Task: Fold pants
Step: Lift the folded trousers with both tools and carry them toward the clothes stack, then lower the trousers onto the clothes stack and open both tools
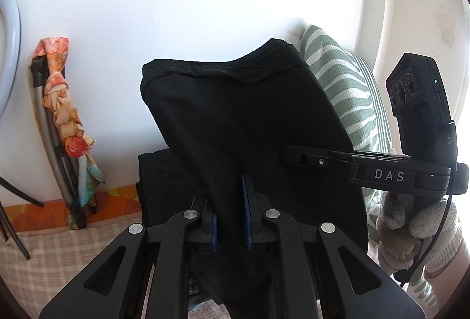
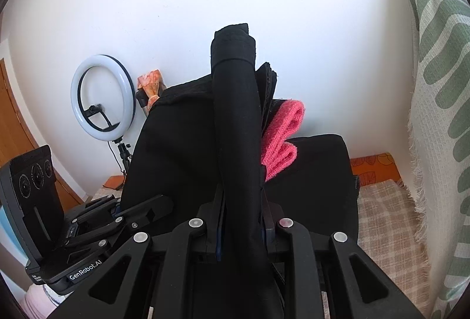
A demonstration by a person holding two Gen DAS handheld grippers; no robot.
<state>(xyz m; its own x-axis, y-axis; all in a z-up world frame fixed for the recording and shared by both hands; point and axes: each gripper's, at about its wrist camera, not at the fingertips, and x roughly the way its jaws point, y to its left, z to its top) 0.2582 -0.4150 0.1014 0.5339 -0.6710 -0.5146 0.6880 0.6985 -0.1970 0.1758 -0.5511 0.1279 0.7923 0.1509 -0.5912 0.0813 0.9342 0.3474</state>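
Left wrist view: my left tool (image 1: 230,219) is clamped on the pants (image 1: 241,119). Black cloth runs between the two blue pads (image 1: 246,213) and rises ahead of them as a broad hanging panel, its hemmed edge uppermost. The panel is held up off the bed (image 1: 58,248), which has a checked cover. A darker folded pile (image 1: 155,180) lies on the bed behind the lifted cloth, against the white wall (image 1: 176,10). At right my right tool (image 1: 296,158) reaches in from the side and touches the right edge of the pants; its grip cannot be judged from this view. A gloved hand (image 1: 417,230) holds it from below. A green-striped pillow (image 1: 343,89) stands behind the pants on the right. At left, a folded stand wrapped in an orange scarf (image 1: 67,107) leans on the wall.

Right wrist view: my right tool (image 2: 239,219) is clamped on the pants (image 2: 238,125). A thick folded band of black cloth passes between the fingers and stands up nearly vertical ahead of them. The rest of the pants hangs to the left, toward my left tool (image 2: 116,210), which sits low at left with its tip against the cloth. A pink cloth (image 2: 283,136) shows just right of the band, resting on a black pile (image 2: 317,166) on the bed (image 2: 387,219). A lit ring light (image 2: 102,95) stands at left by the wall. The striped pillow (image 2: 440,83) fills the right edge.
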